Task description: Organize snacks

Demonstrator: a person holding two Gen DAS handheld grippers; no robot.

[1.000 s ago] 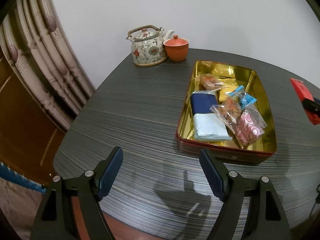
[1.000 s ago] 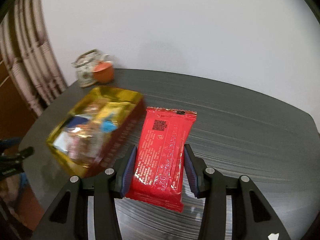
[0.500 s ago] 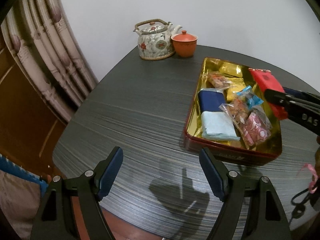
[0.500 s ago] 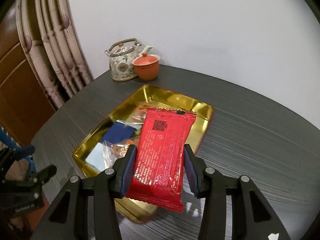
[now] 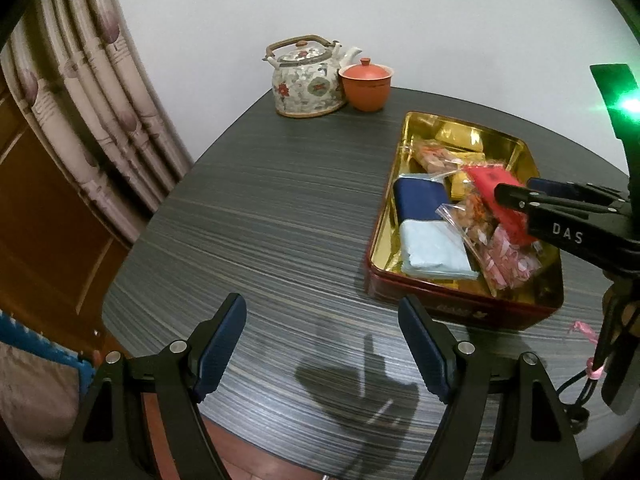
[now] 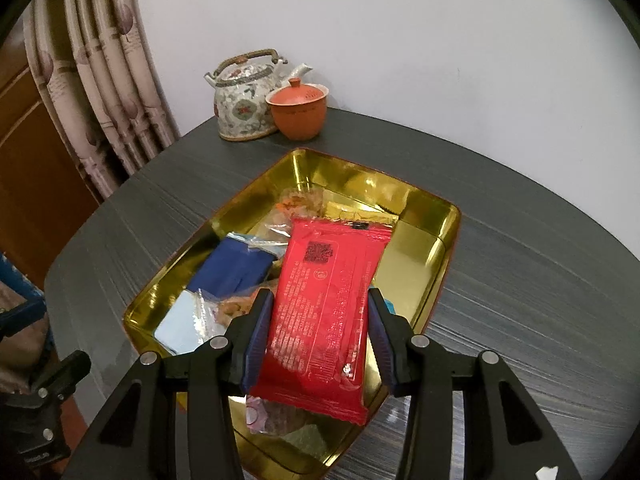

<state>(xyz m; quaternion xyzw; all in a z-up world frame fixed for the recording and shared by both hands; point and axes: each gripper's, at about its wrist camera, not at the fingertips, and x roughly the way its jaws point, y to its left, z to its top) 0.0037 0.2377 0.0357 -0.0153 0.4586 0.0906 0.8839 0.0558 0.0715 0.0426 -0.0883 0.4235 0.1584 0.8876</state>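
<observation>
Carried from beside the tin, red snack packet (image 6: 324, 304), pinched by right tool (image 6: 318, 340), now hangs over gold tin (image 6: 428, 248); left tool (image 5: 322, 344) spread, empty, above desk (image 5: 260, 216).

A: Wall (image 5: 440, 20) plain white, bare. Curtain (image 5: 80, 92) on the left, pleated, pale with mauve motifs.

B: Behind the curtain, brown wood panel (image 5: 36, 216). Table (image 5: 260, 220) dark grey, streaked grain, rounded edge, set against the wall.

A: Teapot (image 6: 244, 100) and orange lidded cup (image 6: 298, 114) touching, at the table's far edge. Light from above; shadow (image 5: 360, 384) on the near tabletop.
</observation>
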